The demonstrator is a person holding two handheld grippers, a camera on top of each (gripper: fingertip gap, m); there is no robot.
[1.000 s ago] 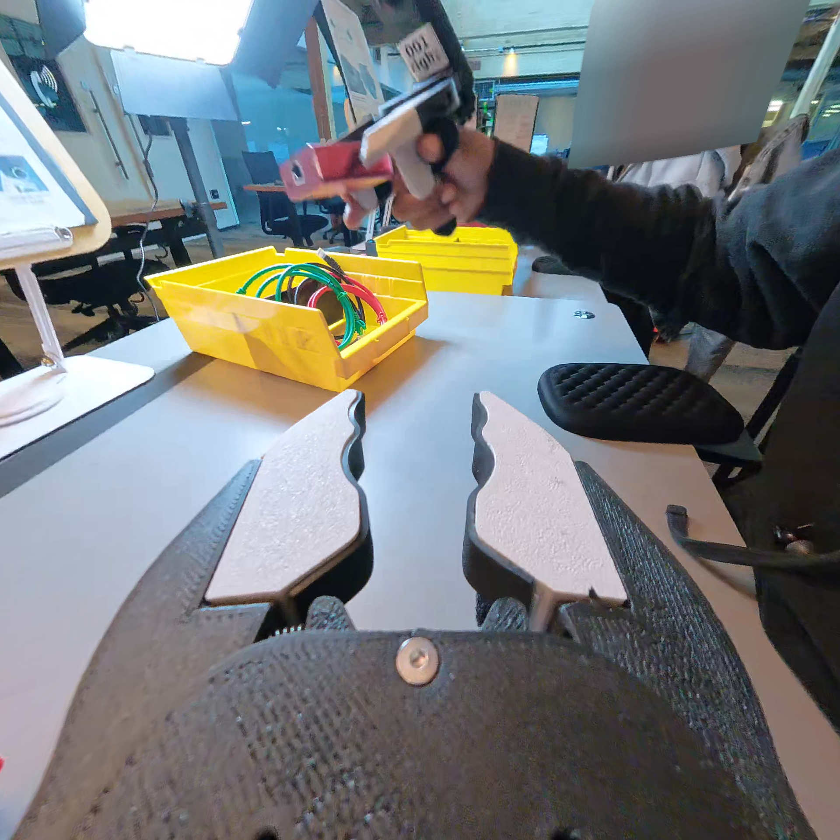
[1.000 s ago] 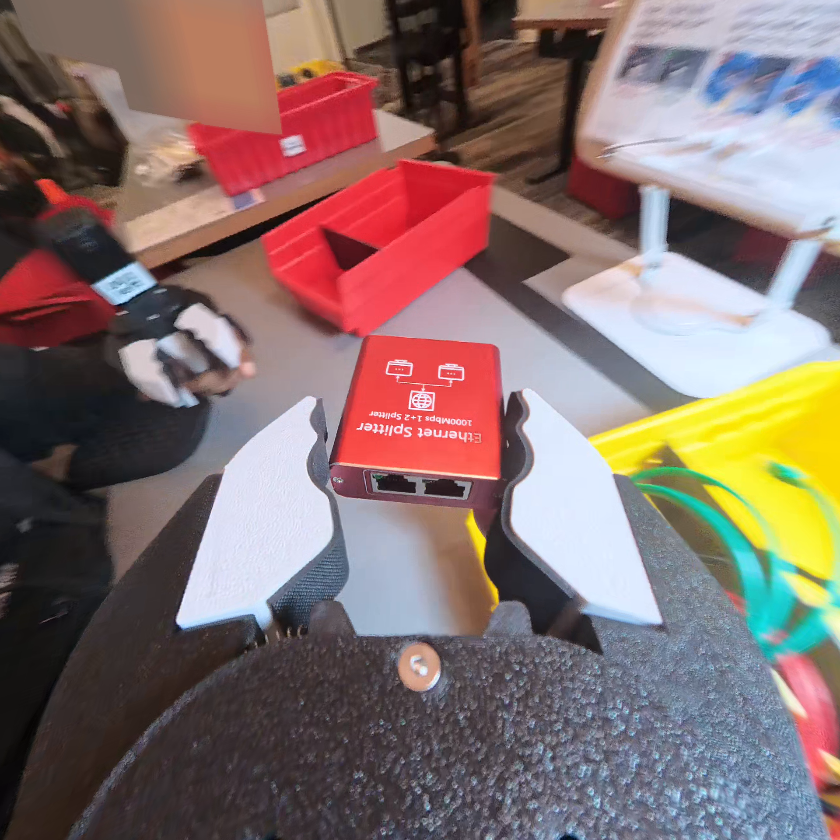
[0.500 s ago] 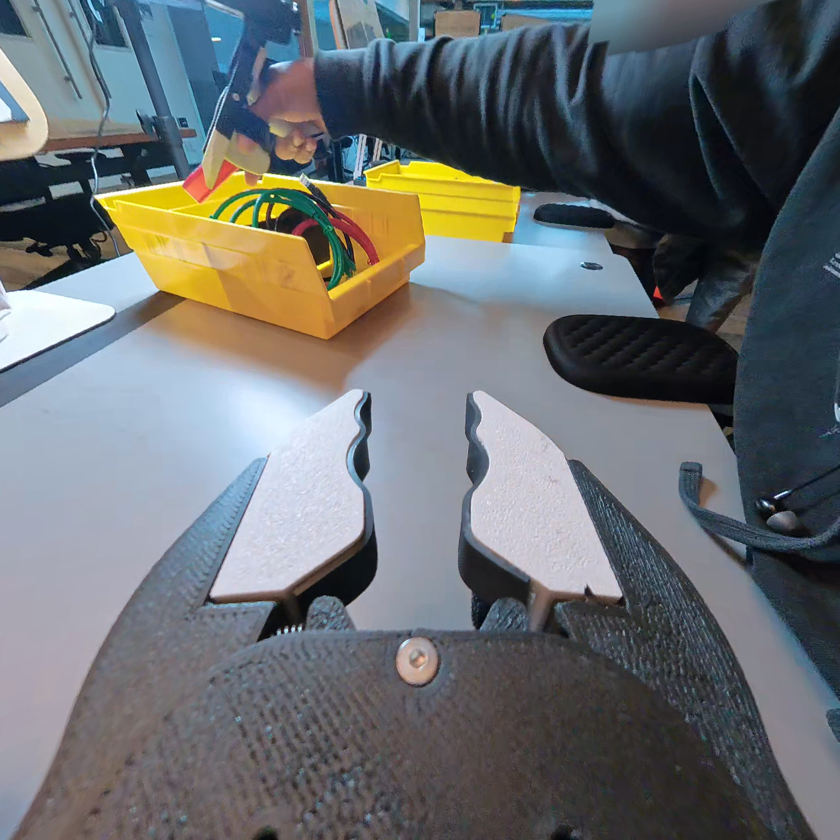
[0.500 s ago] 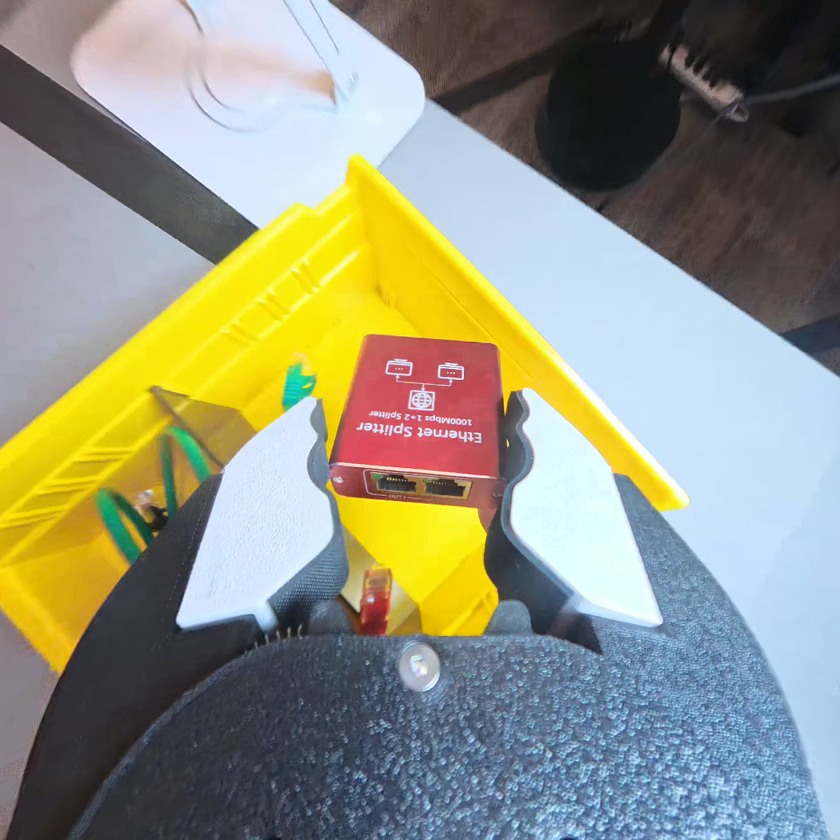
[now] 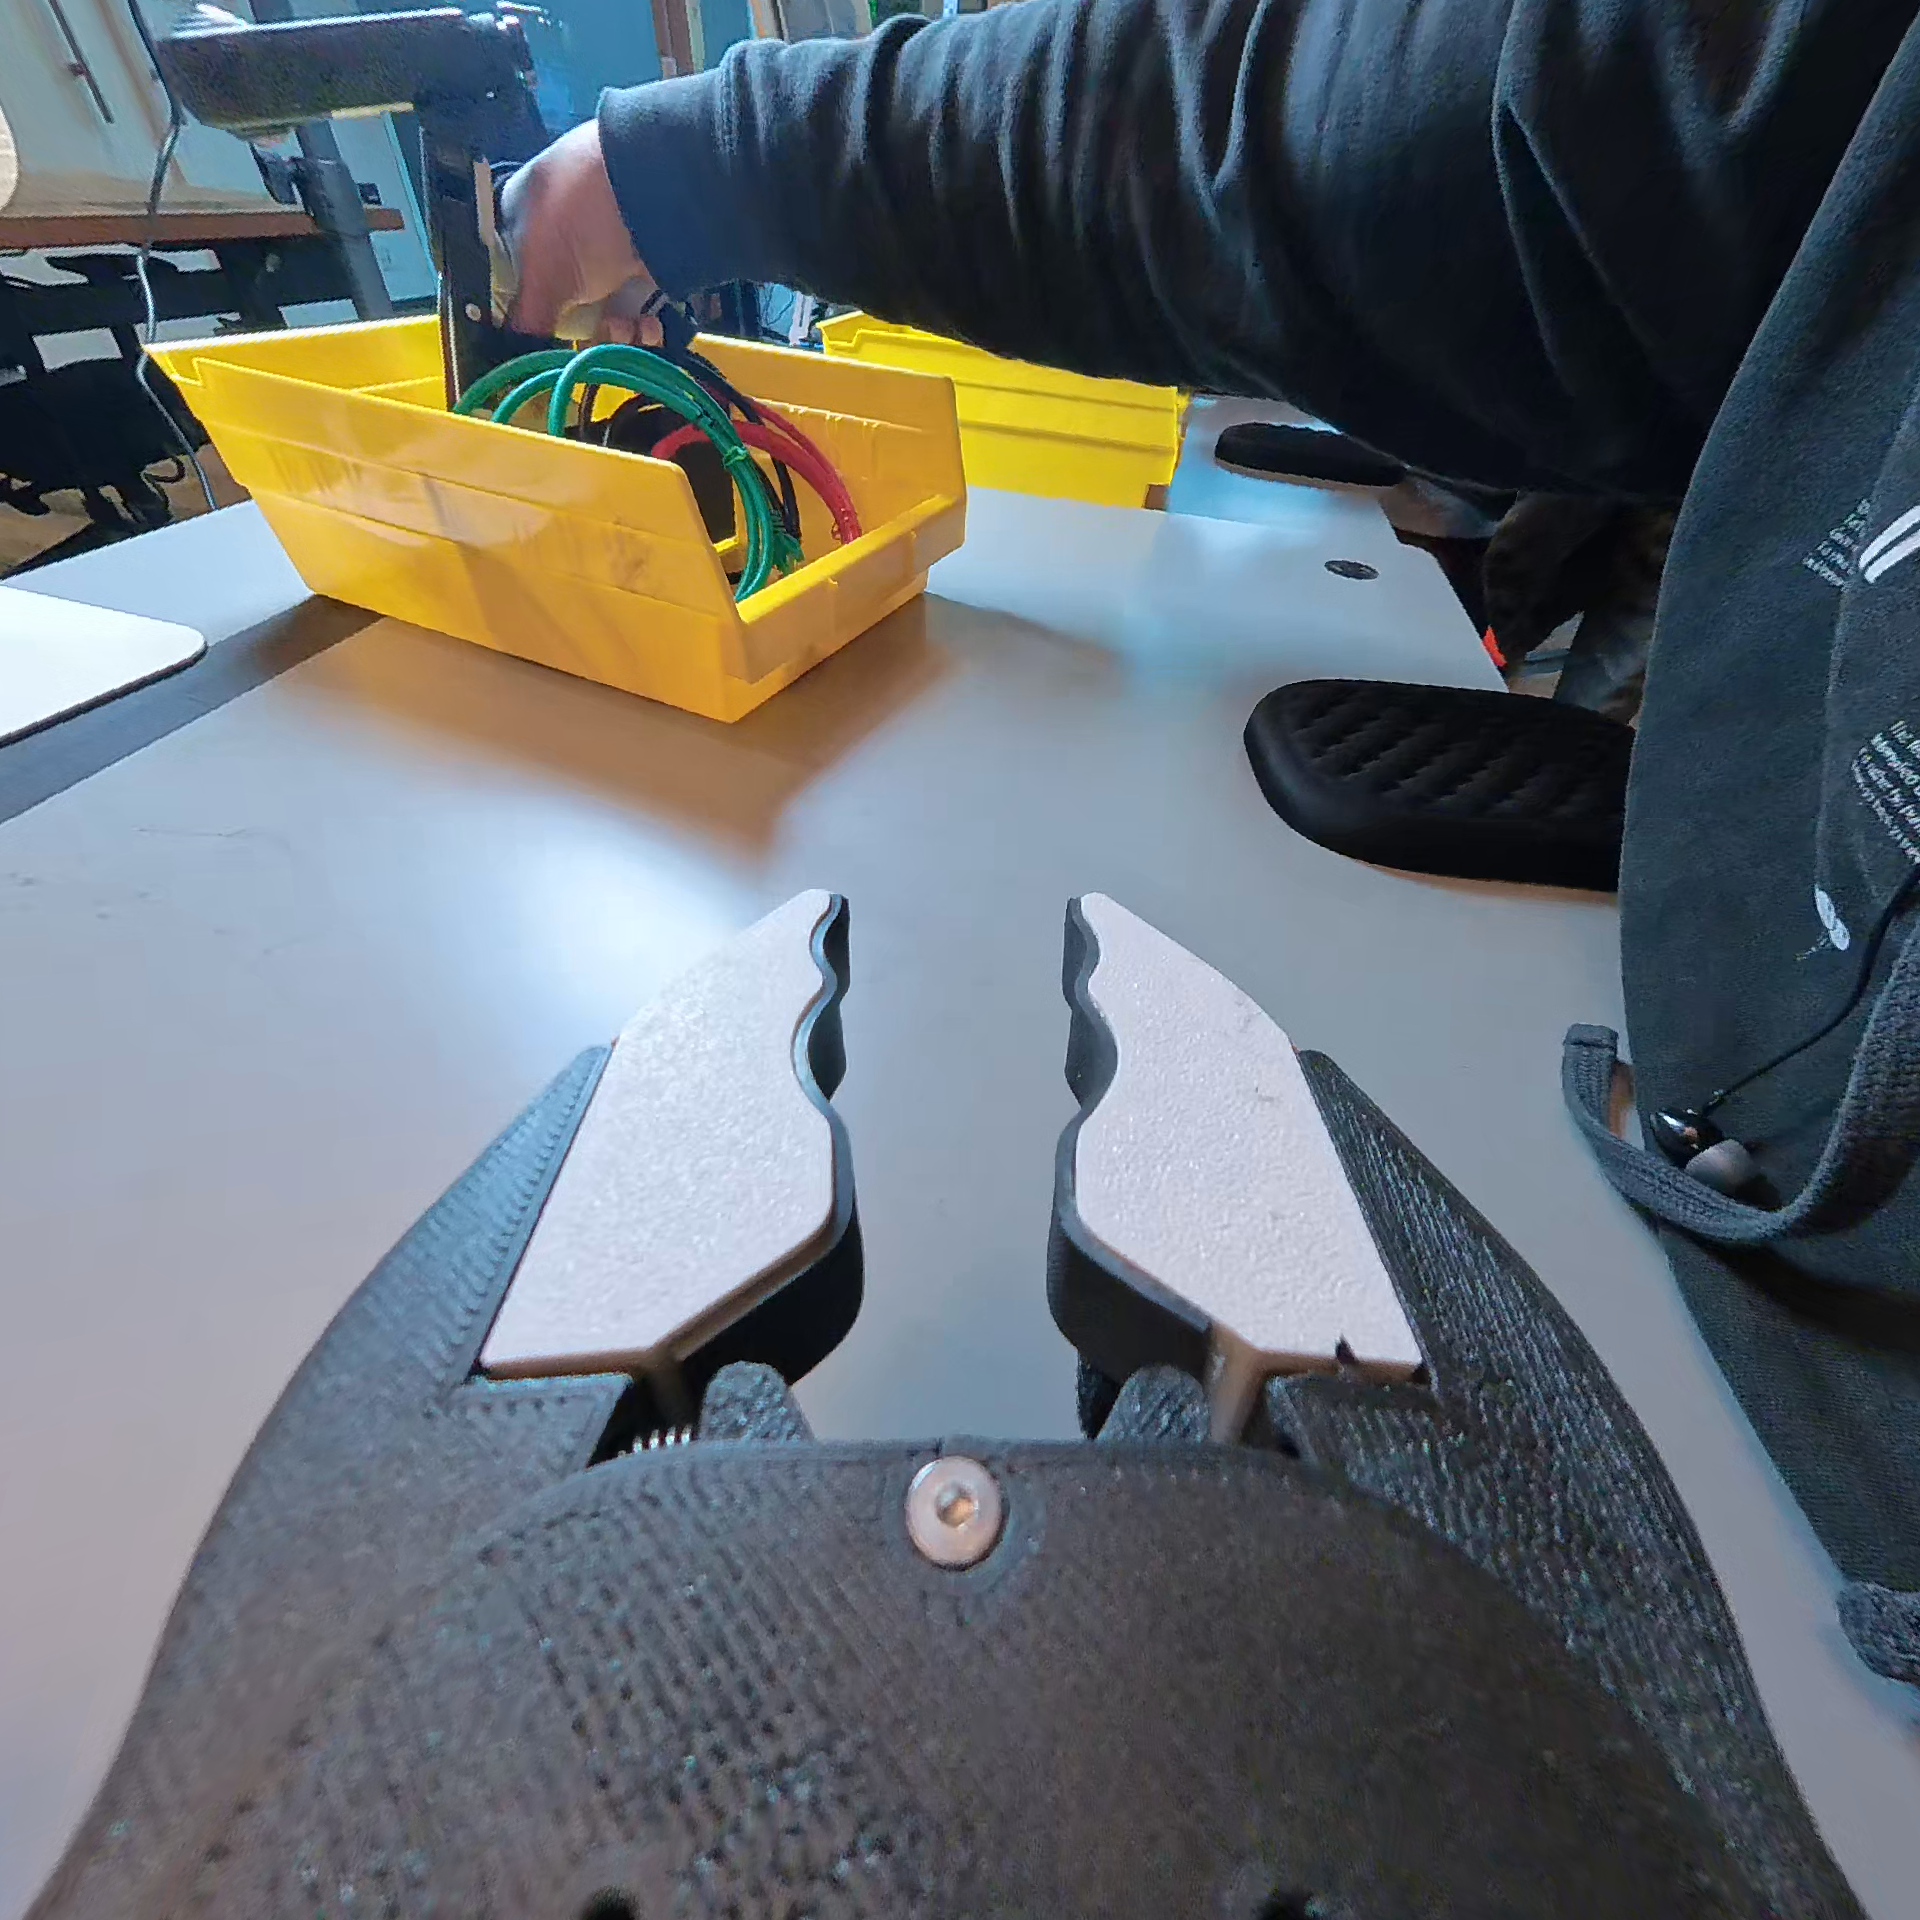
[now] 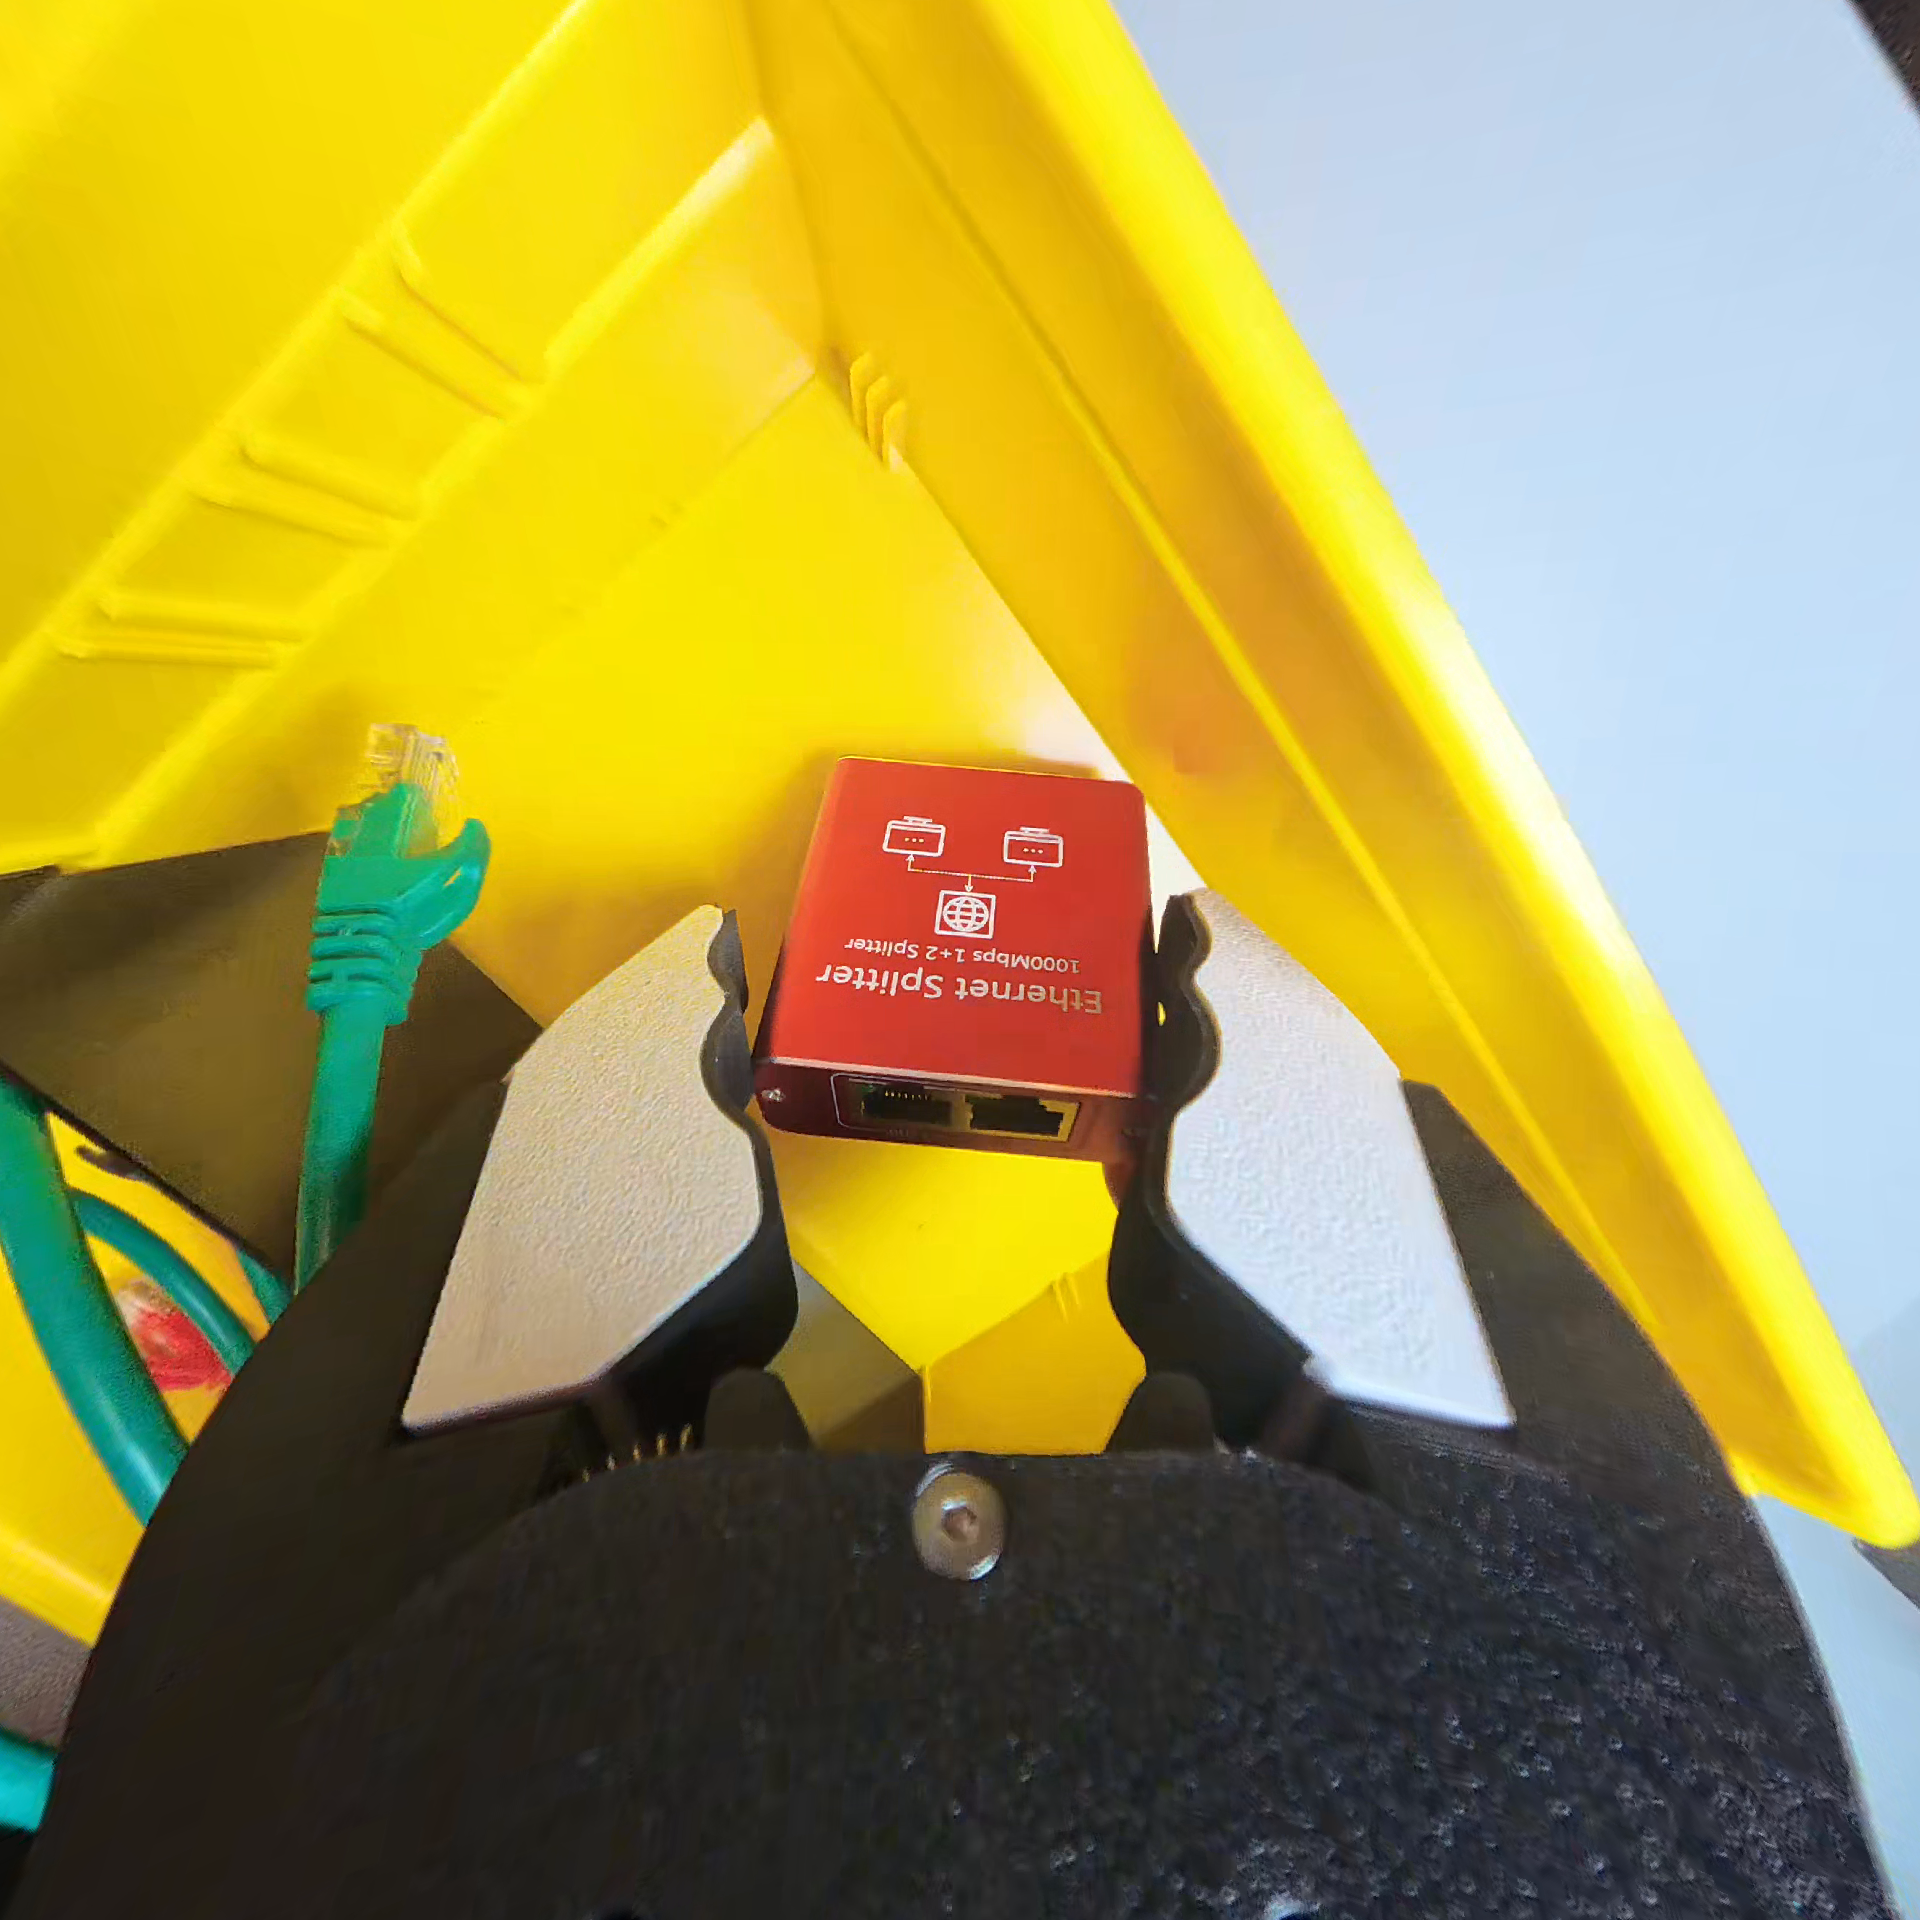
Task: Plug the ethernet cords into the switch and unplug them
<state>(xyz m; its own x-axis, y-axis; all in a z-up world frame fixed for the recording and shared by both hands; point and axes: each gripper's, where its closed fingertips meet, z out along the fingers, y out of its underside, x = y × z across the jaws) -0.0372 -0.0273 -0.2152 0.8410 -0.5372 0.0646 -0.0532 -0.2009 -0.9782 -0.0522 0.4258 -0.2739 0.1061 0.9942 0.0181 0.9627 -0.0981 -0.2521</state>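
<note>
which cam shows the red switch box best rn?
Right wrist view: the red switch box fills the centre, clamped between the right tongs inside the yellow bin, both ports visible. Left wrist view shows only the bin from outside; the box is hidden behind its wall.

In the left wrist view, the right gripper [image 5: 468,260] at 11 o'clock dips behind the wall of the yellow bin [image 5: 582,540], so its fingers and whatever they hold are hidden. The person's sleeve [image 5: 1143,187] runs off the top edge at 1 o'clock, and the black pad [image 5: 1434,779] at 3 o'clock is partly covered by clothing. The lower loops of the green cord [image 5: 644,384] and red cord [image 5: 790,447] sink out of sight inside the bin.

In the right wrist view, the bin [image 6: 623,364] is cut by the top and left edges. The green cord [image 6: 353,987] at 9 o'clock is blurred and passes behind the gripper body; a red plug [image 6: 171,1340] at 8 o'clock is only a smear. The red box [image 6: 956,925] hides its own far end.
</note>
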